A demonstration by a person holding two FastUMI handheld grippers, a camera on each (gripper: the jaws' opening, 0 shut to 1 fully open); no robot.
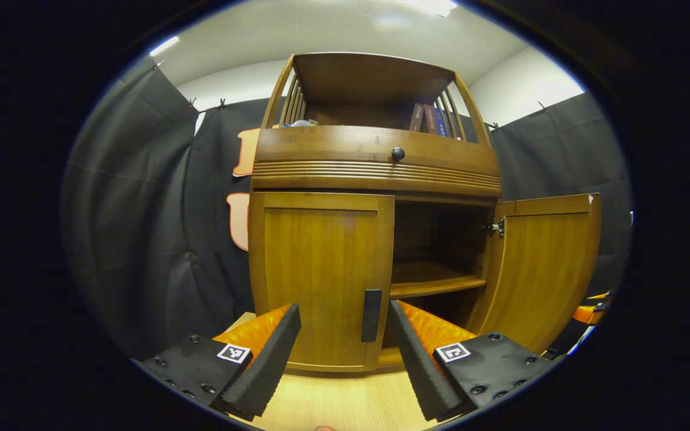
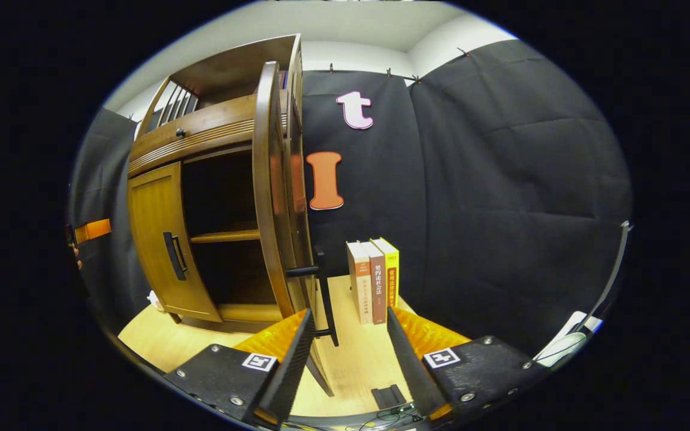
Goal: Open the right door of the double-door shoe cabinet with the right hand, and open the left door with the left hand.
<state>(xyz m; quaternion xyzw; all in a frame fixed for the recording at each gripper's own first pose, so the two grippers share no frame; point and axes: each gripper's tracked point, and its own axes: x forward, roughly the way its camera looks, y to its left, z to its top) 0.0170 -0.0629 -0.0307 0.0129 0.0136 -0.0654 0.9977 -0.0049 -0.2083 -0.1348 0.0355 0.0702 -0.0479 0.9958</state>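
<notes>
Your cabinet (image 1: 375, 179) stands on the table (image 1: 345, 401), seen head-on in the left gripper view. Left door (image 1: 321, 275) is closed, its handle (image 1: 371, 315) upright near the door's inner edge. Right door (image 1: 545, 263) is swung out wide, hinge (image 1: 496, 227) visible at the cabinet's right side, w/ an inner shelf (image 1: 435, 286) bare behind it.

Your left gripper (image 1: 344, 353) is level, aimed straight at the cabinet front. Its claw is spread wide, holding nothing; the left door's handle sits in the gap between the fingers (image 1: 267, 353), slightly farther off, no contact.

In the right gripper view your right gripper (image 2: 348, 353) is off the cabinet's right side, looking along the open right door (image 2: 276, 203), seen edge-on. That door's handle (image 2: 324, 293) sticks out just ahead of the left finger; can't tell if they touch. Claw is wide, nothing between the fingers (image 2: 408, 353).

Beyond the cabinet: three books (image 2: 373, 280) upright on the table (image 2: 351, 359) to its right, near the cloth wall. More books (image 1: 432, 118) on the cabinet's top shelf, a round knob (image 1: 398, 154) on the drawer front below them. Black cloth (image 2: 501, 197) hangs behind and to both sides of the cabinet; white ceiling above.
</notes>
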